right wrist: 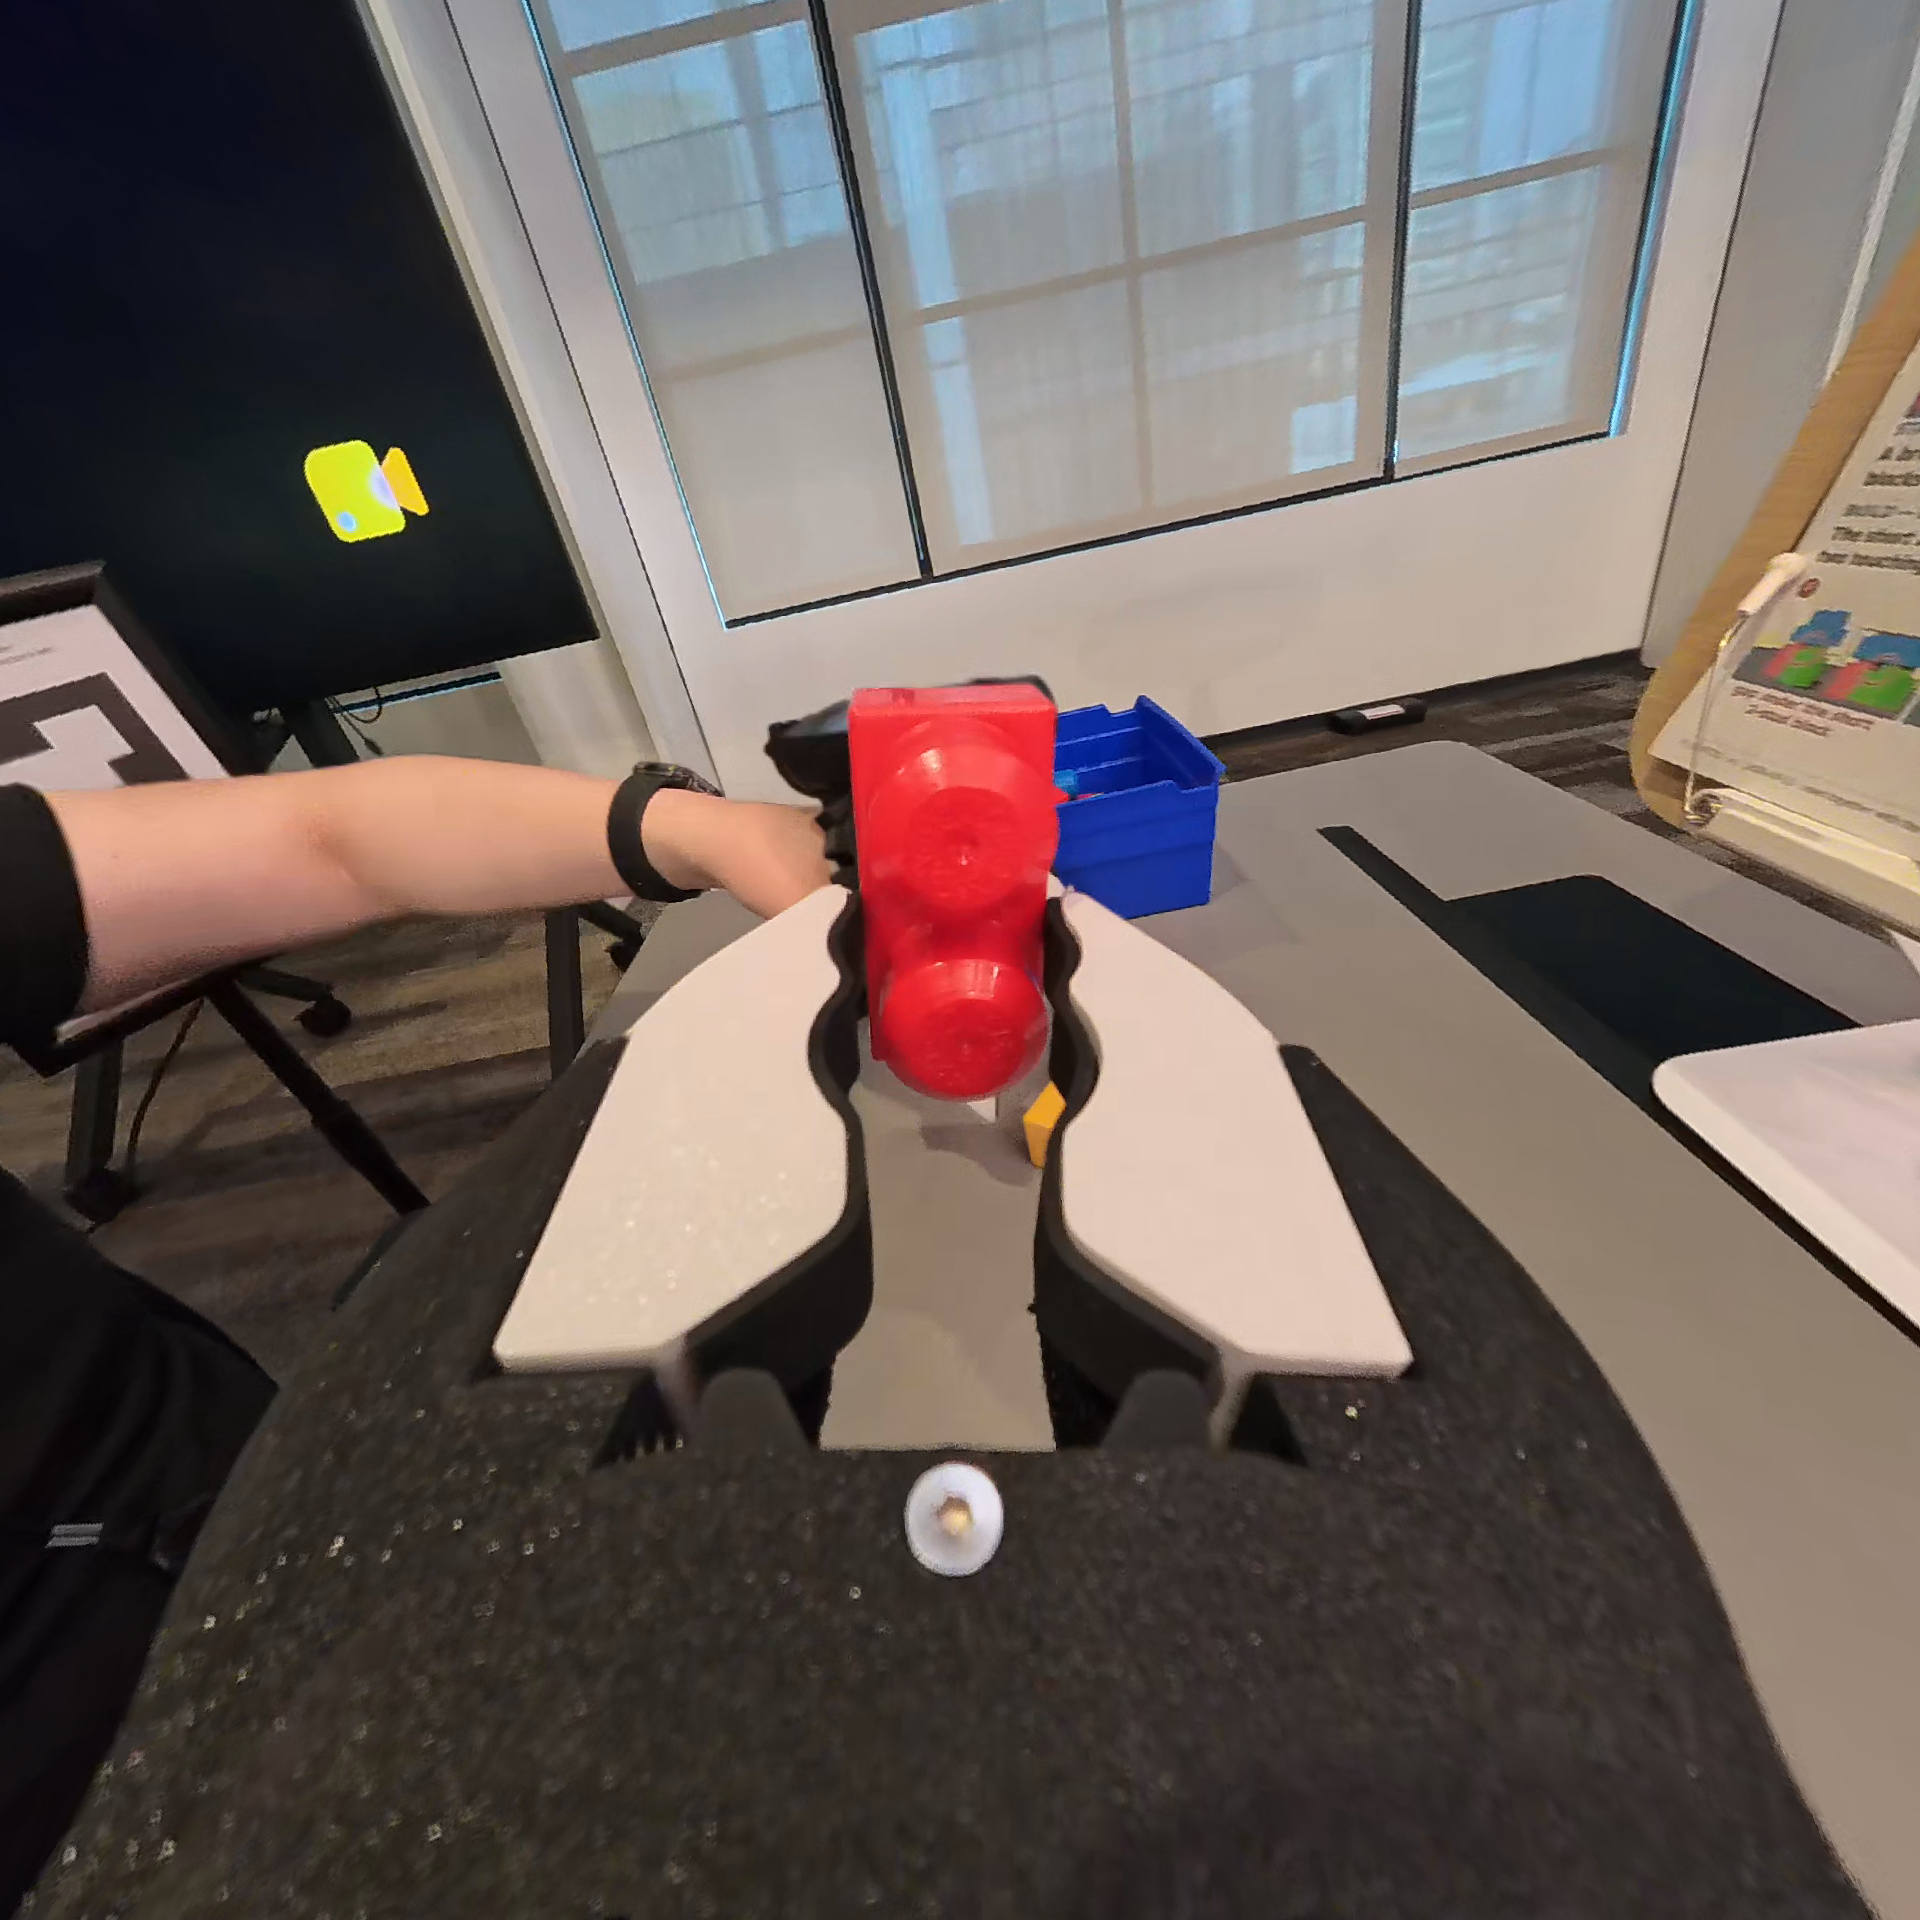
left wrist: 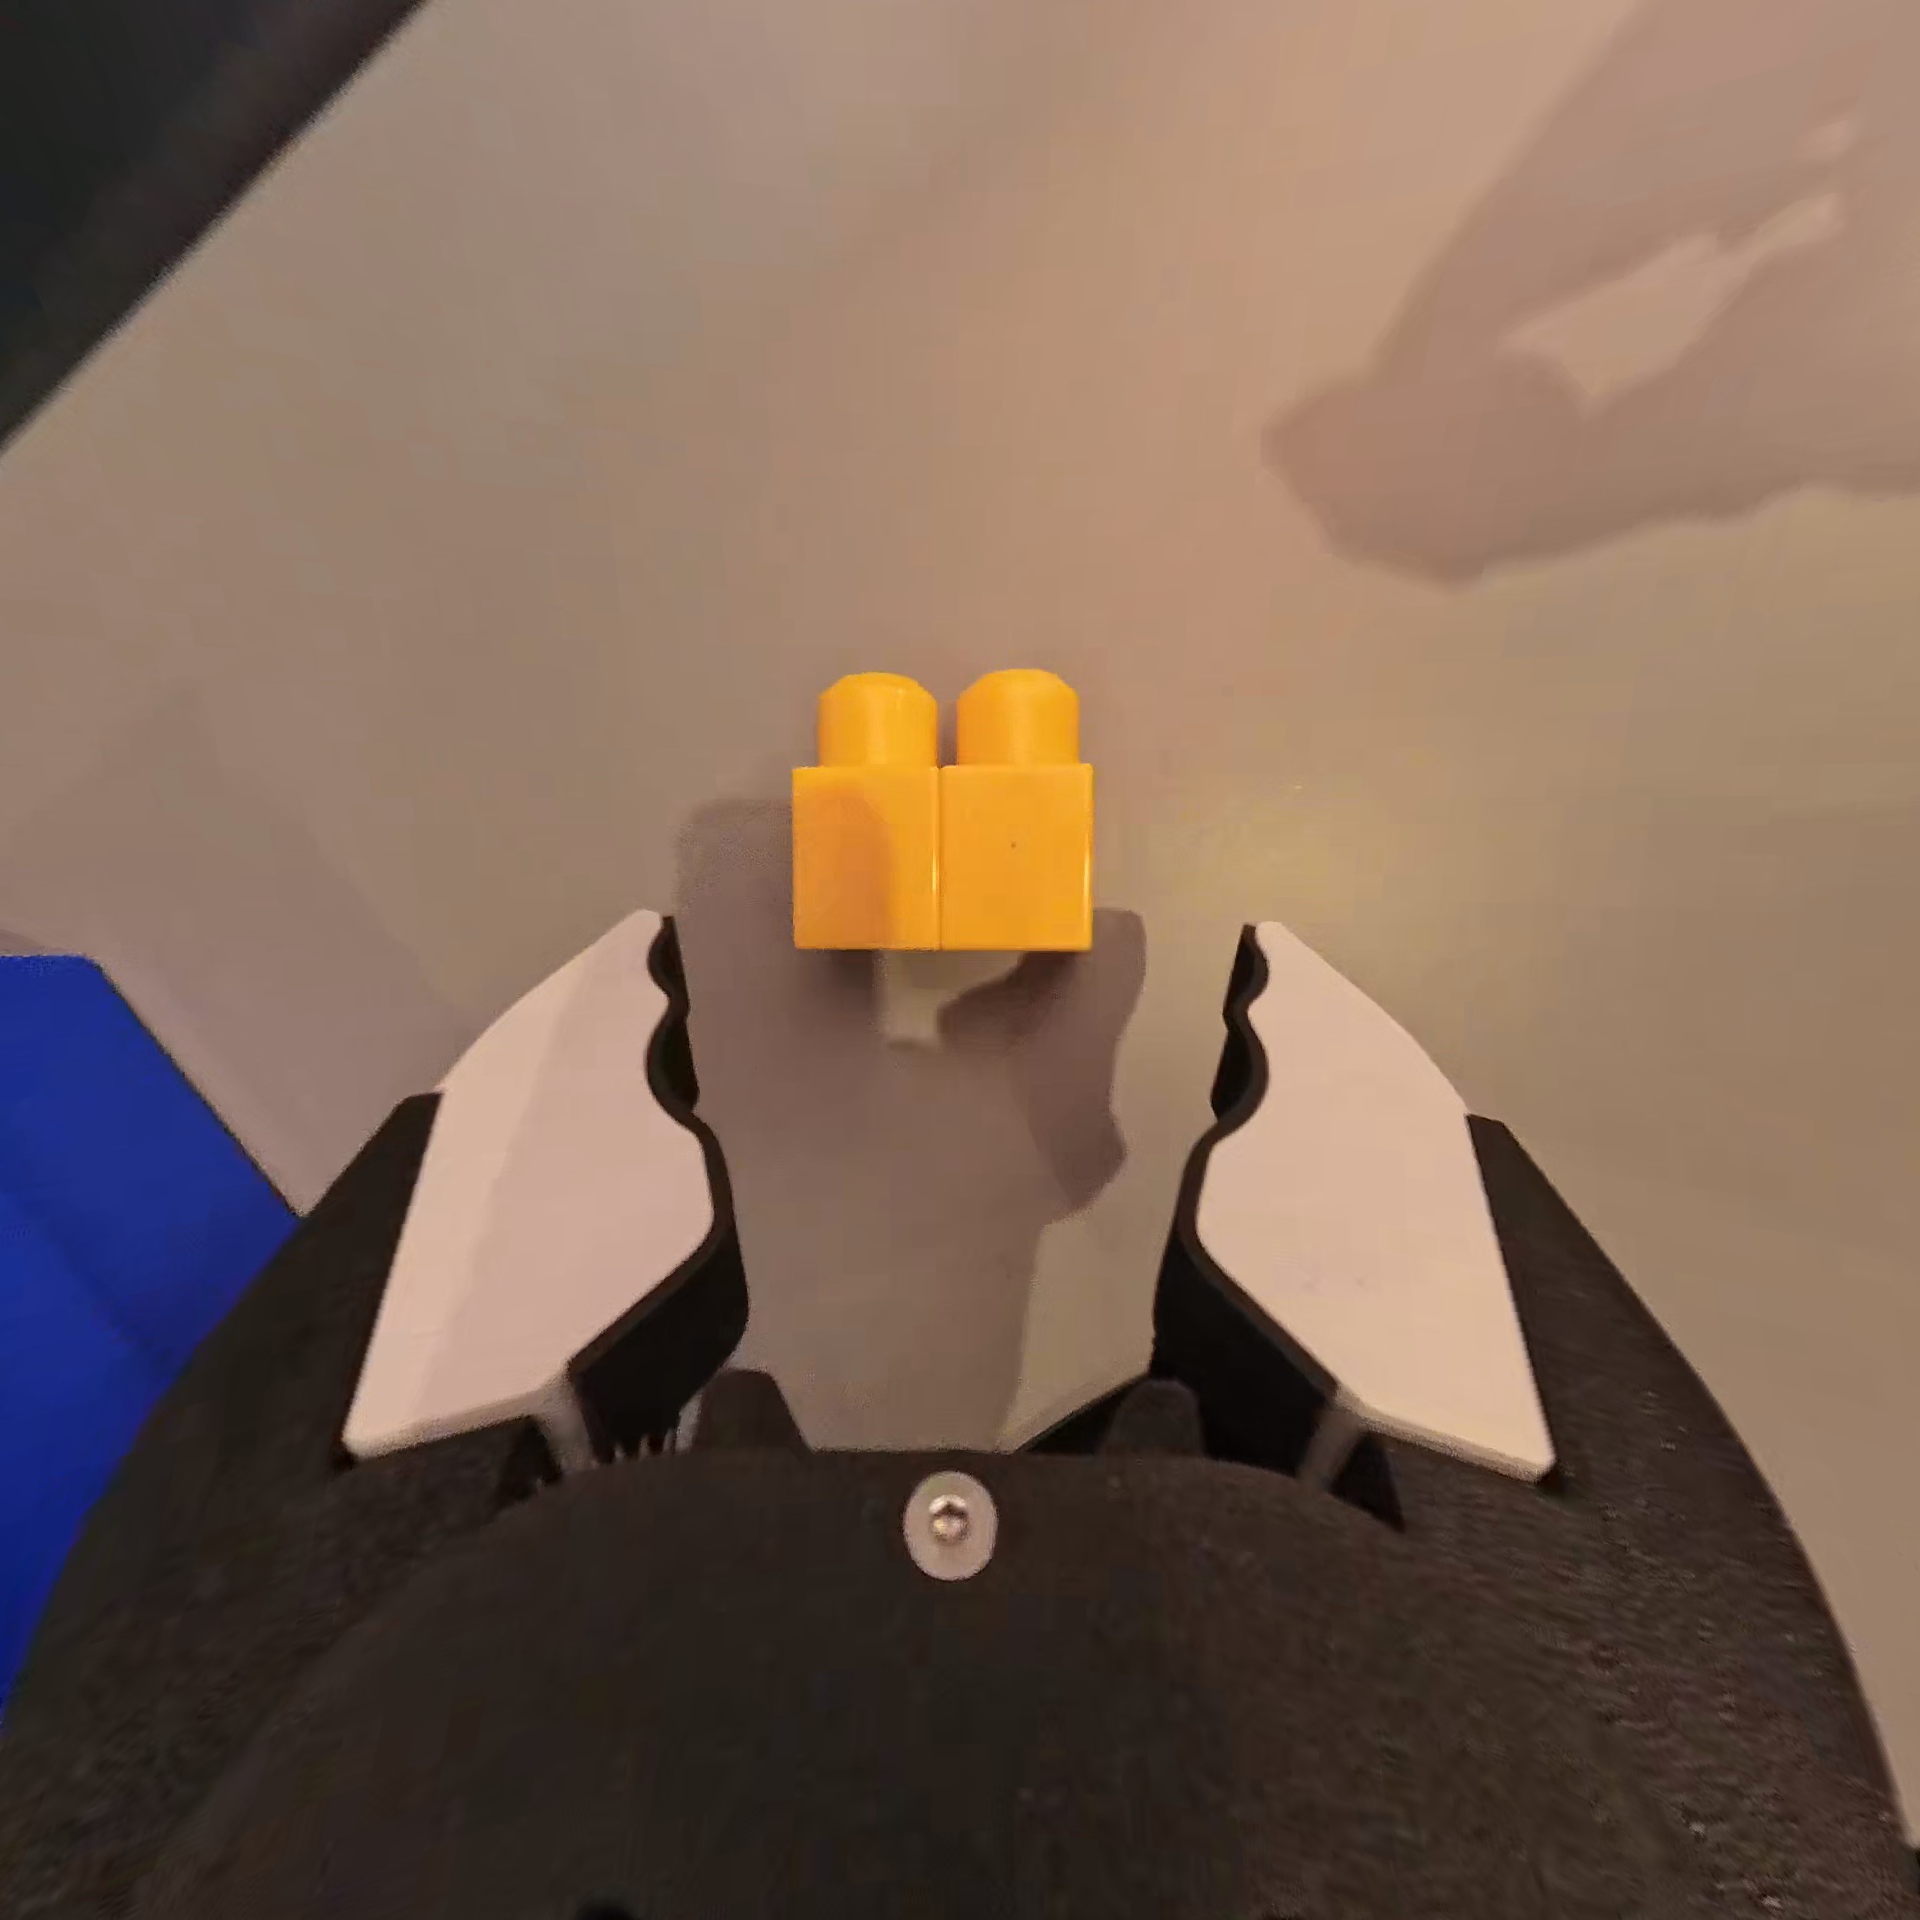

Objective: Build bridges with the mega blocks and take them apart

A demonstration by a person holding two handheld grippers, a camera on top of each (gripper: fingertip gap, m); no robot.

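Two small orange one-stud blocks (left wrist: 940, 831) stand side by side, touching, on the grey table (left wrist: 520, 571). My left gripper (left wrist: 956, 935) is open and empty, its fingertips just short of the pair, one to each side. My right gripper (right wrist: 951, 914) is shut on a red two-stud block (right wrist: 951, 862), held above the table with its studs facing the camera. A bit of an orange block (right wrist: 1042, 1122) shows between the right fingers, below the red block.
A blue bin (right wrist: 1138, 821) holding blocks stands on the table beyond the red block; its corner shows in the left wrist view (left wrist: 94, 1195). A person's forearm with a black watch (right wrist: 649, 831) reaches in from the left. An instruction board (right wrist: 1808, 644) leans at right. A white board (right wrist: 1818, 1132) lies at right.
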